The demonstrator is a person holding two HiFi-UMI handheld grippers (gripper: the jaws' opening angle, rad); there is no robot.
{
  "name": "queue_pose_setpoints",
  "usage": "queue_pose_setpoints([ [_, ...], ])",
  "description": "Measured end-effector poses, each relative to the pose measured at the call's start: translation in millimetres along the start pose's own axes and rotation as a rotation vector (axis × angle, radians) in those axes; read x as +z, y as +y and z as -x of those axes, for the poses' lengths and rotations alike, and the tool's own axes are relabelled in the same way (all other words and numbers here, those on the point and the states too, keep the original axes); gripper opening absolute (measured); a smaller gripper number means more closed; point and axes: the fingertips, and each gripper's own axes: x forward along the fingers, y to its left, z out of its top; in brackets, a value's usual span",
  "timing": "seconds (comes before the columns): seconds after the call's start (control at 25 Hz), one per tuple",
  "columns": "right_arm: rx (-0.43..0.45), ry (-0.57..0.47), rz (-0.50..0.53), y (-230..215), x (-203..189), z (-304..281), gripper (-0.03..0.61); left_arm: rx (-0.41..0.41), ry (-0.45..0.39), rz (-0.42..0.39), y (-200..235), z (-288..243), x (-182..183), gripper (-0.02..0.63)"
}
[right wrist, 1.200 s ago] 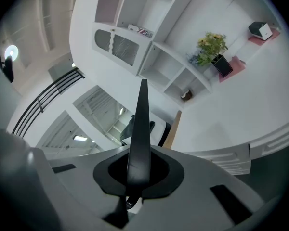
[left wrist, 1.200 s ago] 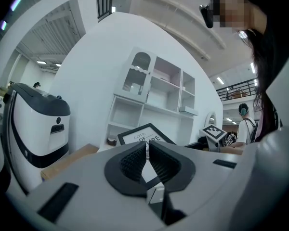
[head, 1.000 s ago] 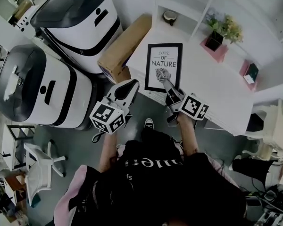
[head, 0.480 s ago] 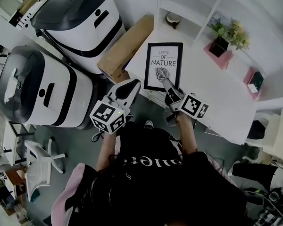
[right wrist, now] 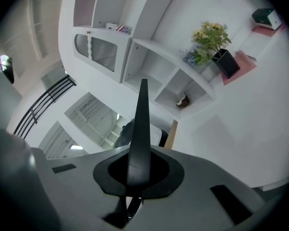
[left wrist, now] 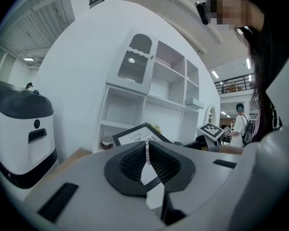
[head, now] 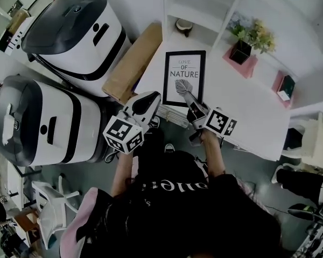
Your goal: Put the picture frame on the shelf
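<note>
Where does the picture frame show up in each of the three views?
Head view: picture frame at centre, right gripper on its near edge.
Left gripper view: picture frame just beyond the jaws.
Right gripper view: edge-on dark blade clamped between the jaws.
Shared landmark: shelf cubby holding a small round object.

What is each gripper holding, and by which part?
The right gripper clamps the picture frame by its bottom edge; the left gripper is shut on nothing.

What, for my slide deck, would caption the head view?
Right claw grips the frame by its bottom edge before the shelf; left claw shut and empty beside it.
</note>
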Motion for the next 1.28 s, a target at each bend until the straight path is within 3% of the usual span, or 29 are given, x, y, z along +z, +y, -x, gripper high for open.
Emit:
queue_pose_setpoints([
  [0.8, -0.073, -0.199, -0.011, 1.3, 121.0, -114.1, 0.054, -0.235, -0.026, -0.05, 117.5, -98.3, 65.8, 0.029],
  [1.28, -0.051, -0.299, -0.147, -25.1, 204.5, -173.5, 0.054, -0.309, -0.014, -0.035, 159.3, -124.8, 73.5, 0.029],
])
